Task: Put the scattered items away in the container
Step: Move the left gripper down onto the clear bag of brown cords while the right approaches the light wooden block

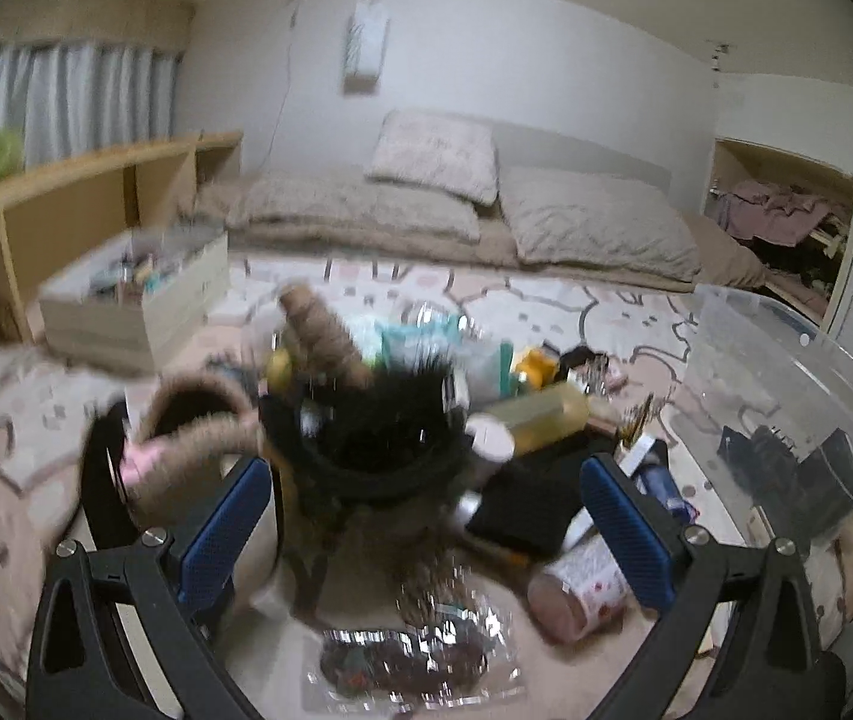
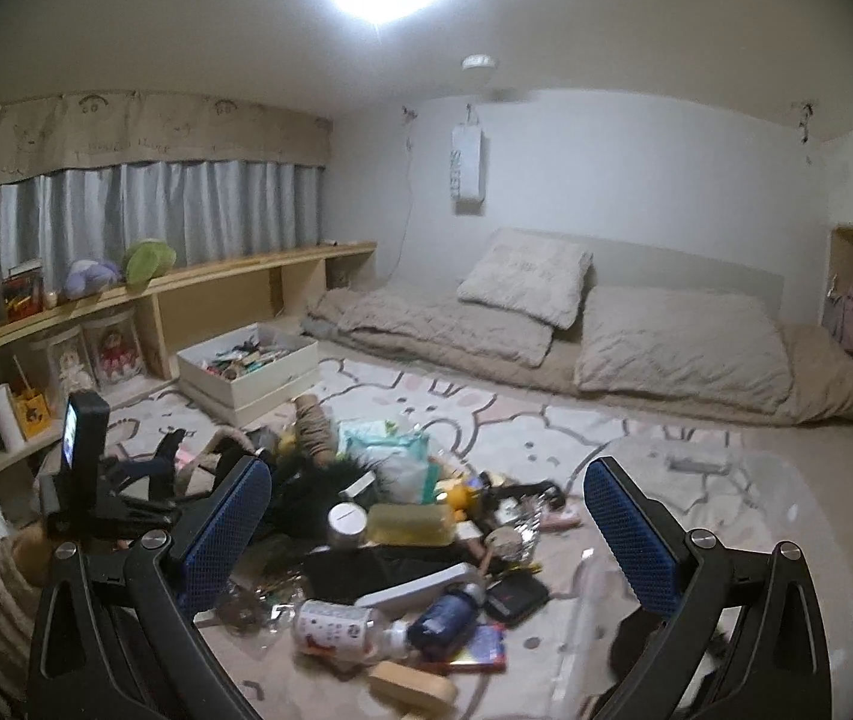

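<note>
Between picks, judging by both sets of tongs spread apart and empty: left gripper (image 1: 426, 531) low over the black furry item (image 1: 390, 420) at frame centre; right gripper (image 2: 426, 531) above the pile; clear container (image 1: 786, 396) at right edge; next, closing on that item.

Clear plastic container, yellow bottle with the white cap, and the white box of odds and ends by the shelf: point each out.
Clear plastic container (image 1: 786, 360), left wrist view, on its transparent side wall.
Yellow bottle (image 2: 408, 525), right wrist view, on its body.
White box (image 2: 264, 381), right wrist view, on its front wall.
</note>
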Demonstrator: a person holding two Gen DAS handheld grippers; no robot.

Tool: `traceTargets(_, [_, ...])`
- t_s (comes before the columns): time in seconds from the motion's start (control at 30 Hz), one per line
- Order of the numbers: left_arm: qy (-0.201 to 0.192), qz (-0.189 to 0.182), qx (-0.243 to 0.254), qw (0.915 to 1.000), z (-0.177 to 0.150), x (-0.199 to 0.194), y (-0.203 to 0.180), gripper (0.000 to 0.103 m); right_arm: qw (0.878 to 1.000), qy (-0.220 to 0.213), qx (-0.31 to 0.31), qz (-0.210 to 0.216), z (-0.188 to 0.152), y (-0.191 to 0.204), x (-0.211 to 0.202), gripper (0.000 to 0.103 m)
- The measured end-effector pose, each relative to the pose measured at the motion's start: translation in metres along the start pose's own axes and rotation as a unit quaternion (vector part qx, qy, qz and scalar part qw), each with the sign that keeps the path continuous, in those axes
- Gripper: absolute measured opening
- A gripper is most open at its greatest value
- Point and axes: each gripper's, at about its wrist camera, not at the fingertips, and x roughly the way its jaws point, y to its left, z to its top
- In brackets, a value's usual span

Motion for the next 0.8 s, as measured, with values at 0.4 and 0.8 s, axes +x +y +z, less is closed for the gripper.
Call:
traceTargets(0.4, [0.083,0.017,-0.034,0.9959,-0.062,0.035,0.007,0.103,0.996,0.089,-0.012,-0.021,-0.068,0.040,0.071,0.103])
traceTargets(0.8, [0.199,0.033,-0.069,0.9771,-0.109,0.081,0.009,0.103,0.977,0.194,0.016,-0.089,-0.157,0.026,0.133,0.103])
